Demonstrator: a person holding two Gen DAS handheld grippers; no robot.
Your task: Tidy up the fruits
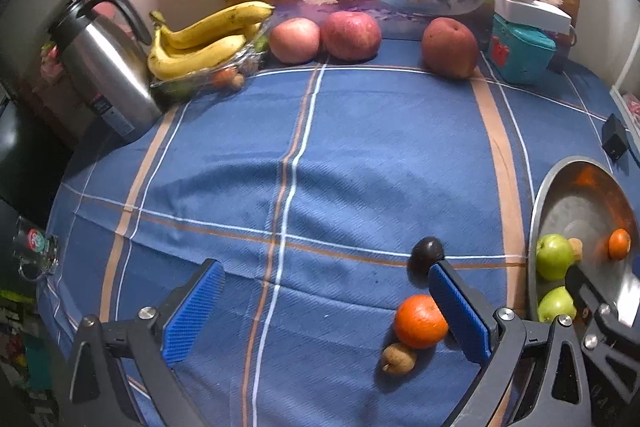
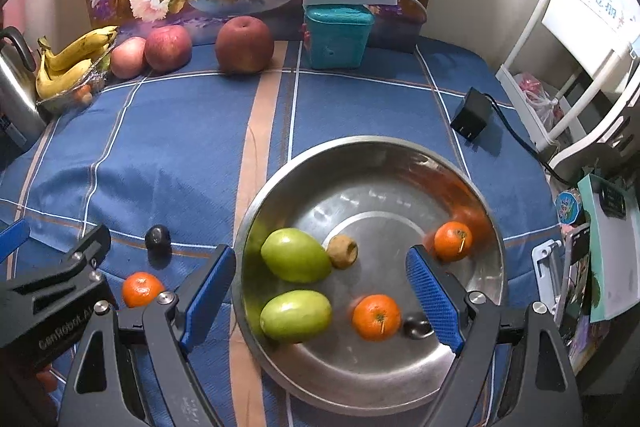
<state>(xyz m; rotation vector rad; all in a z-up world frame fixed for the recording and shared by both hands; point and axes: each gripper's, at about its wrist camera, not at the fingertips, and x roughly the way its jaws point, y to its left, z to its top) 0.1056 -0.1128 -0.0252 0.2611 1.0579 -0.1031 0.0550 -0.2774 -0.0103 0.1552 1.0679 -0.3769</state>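
Note:
A steel bowl [image 2: 472, 163] on the blue checked cloth holds two green fruits [image 2: 295, 254], two oranges [image 2: 376, 317], a brown longan [image 2: 342, 251] and a dark plum [image 2: 416, 325]. My right gripper [image 2: 320, 295] hangs open and empty over the bowl. On the cloth to the bowl's left lie an orange [image 1: 420, 321], a brown longan [image 1: 398, 359] and a dark plum [image 1: 427, 253]. My left gripper [image 1: 324, 311] is open and empty; its right finger [image 1: 460, 311] stands right beside the orange. The bowl's rim [image 1: 538, 211] shows at the right of the left wrist view.
At the table's back stand a steel kettle [image 1: 104, 67], a tray of bananas [image 1: 204, 39], two red apples [image 1: 324, 37], a third red fruit [image 1: 450, 47] and a teal box [image 1: 520, 51] with a lamp base. A black charger [image 2: 471, 119] lies behind the bowl. A white chair [image 2: 580, 39] stands at the right.

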